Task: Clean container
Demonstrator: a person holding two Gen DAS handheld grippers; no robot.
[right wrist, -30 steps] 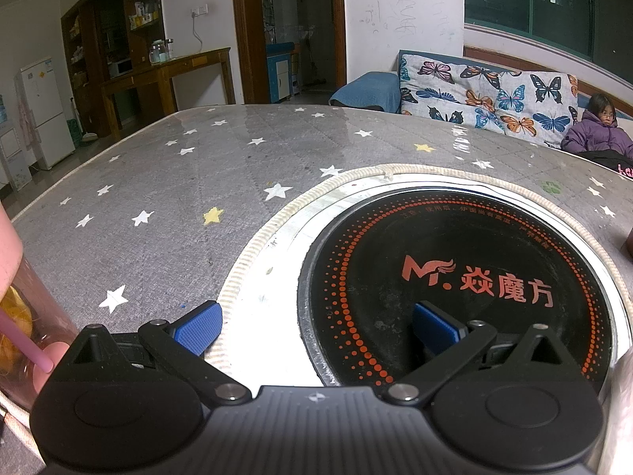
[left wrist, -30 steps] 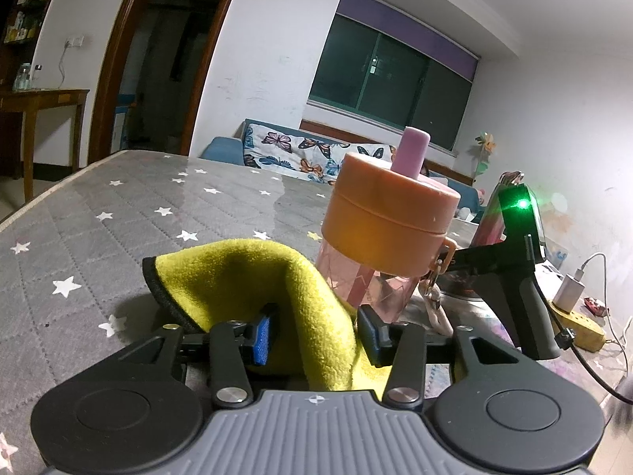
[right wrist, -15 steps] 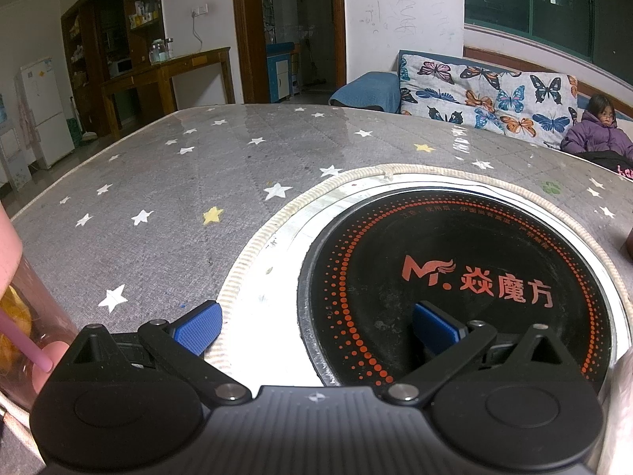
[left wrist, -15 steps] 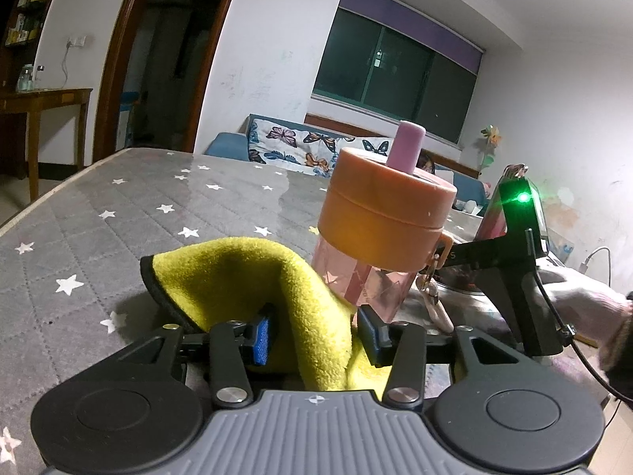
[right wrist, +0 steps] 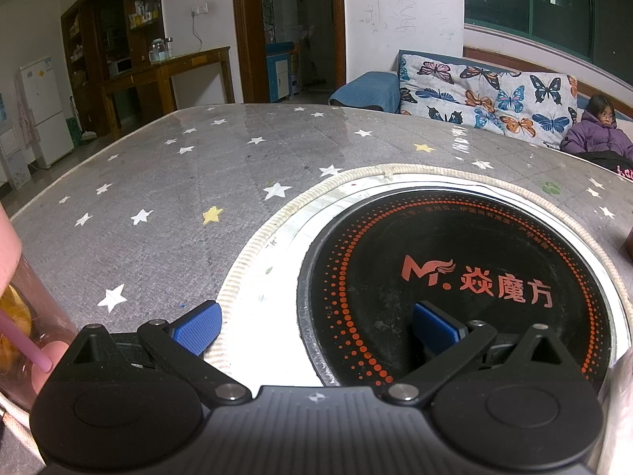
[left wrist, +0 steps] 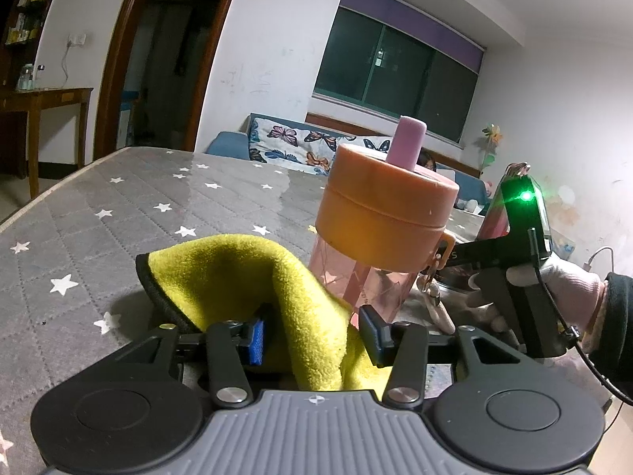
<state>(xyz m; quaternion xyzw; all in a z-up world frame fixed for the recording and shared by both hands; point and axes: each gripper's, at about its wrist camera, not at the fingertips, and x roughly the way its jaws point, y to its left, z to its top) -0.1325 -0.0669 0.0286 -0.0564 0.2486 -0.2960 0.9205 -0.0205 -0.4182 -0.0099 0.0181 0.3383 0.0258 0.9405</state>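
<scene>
The container, a translucent pink plastic tumbler (left wrist: 356, 281) with a broad orange screw lid (left wrist: 385, 217) and a pink straw tip (left wrist: 405, 140), stands upright on the grey star-print quilted table (left wrist: 118, 213), at about 1 o'clock from the left gripper (left wrist: 312, 334). That gripper's 2 blue pads are closed partway on a folded yellow-green microfibre cloth (left wrist: 245, 277), whose front fold lies just beside the tumbler's wall; whether it touches I cannot tell. The right gripper (right wrist: 316, 322) has its jaws wide apart, gripping nothing, hovering over a round black induction hob (right wrist: 455, 277) set into the table, with the tumbler at its 9 o'clock edge. A gloved hand (left wrist: 554, 289) grips its handle. I would judge the tumbler light, stiff, smooth-walled and easily tipped, being top-heavy. Best steadied around the lid's rim while the soft cloth wipes the wall.
</scene>
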